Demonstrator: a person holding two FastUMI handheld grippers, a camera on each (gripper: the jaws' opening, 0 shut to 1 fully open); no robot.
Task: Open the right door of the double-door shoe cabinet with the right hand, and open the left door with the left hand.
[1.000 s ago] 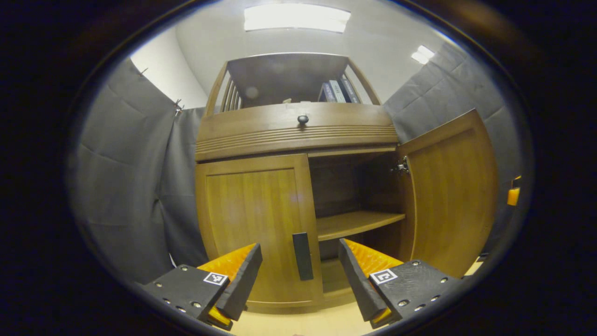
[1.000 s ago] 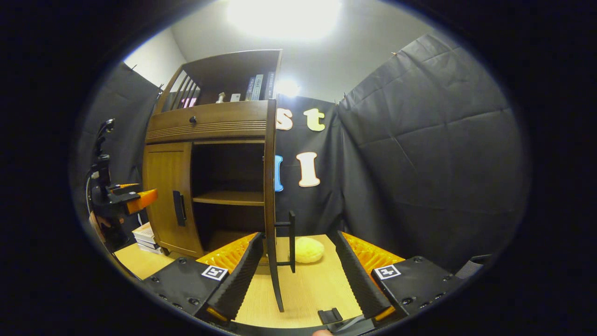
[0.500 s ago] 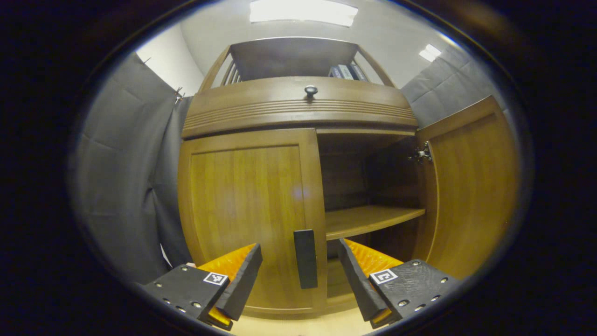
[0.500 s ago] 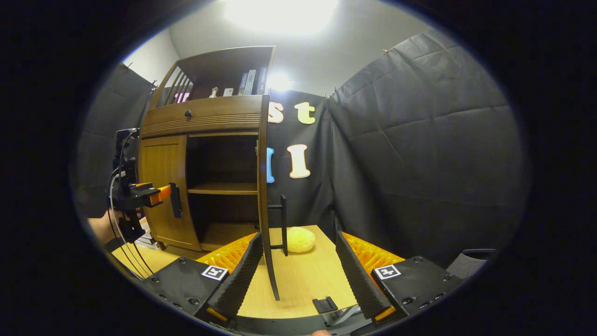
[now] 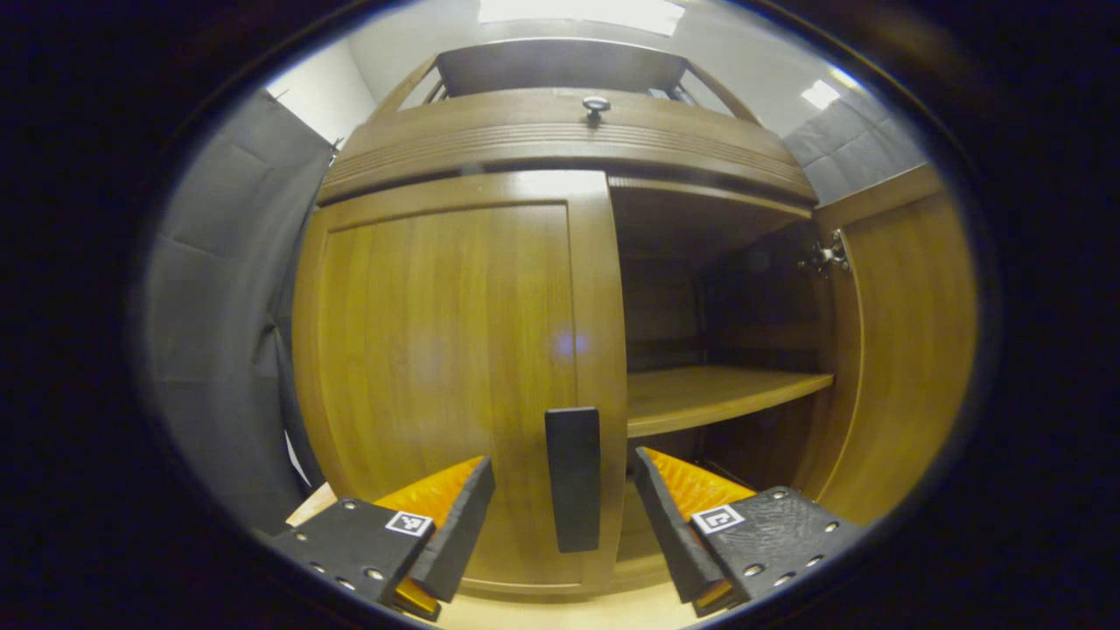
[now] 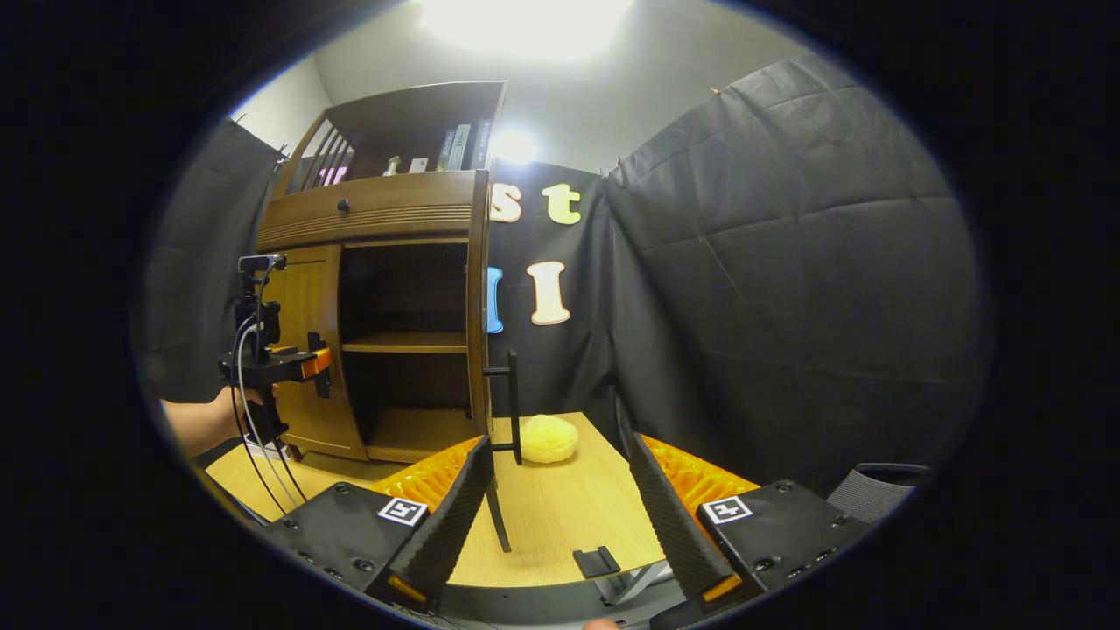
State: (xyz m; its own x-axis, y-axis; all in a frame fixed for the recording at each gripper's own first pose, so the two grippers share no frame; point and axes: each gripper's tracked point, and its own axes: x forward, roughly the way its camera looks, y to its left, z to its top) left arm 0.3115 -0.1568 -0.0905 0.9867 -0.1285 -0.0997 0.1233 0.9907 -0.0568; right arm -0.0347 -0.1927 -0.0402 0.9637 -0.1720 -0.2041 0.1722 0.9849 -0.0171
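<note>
Shoe cabinet (image 6: 385,324) of brown wood stands on a pale wood table (image 6: 560,516), backed by black cloth walls under a bright ceiling light. Its right door (image 6: 478,306) is swung wide, seen edge-on in the right gripper view, with its dark bar handle (image 6: 512,407) projecting from it; the inner shelf (image 5: 713,398) is exposed. The left door (image 5: 455,367) sits closed against the cabinet. Left gripper (image 5: 564,516), fingers spread, is close in front of the cabinet with the left door's dark handle (image 5: 573,479) framed between its fingers; no contact can be made out. In the right gripper view the same gripper (image 6: 302,363) is held by a hand (image 6: 206,420) just at that handle. Right gripper (image 6: 560,512), fingers spread and holding nothing, is well back from the cabinet, the open door's lower edge lying between its fingers farther off. Beside the cabinet, past the open door, a yellow fluffy object (image 6: 549,438) rests on the table. Books (image 6: 459,147) stand on the cabinet's top shelf, above a drawer with a round knob (image 5: 596,105).
</note>
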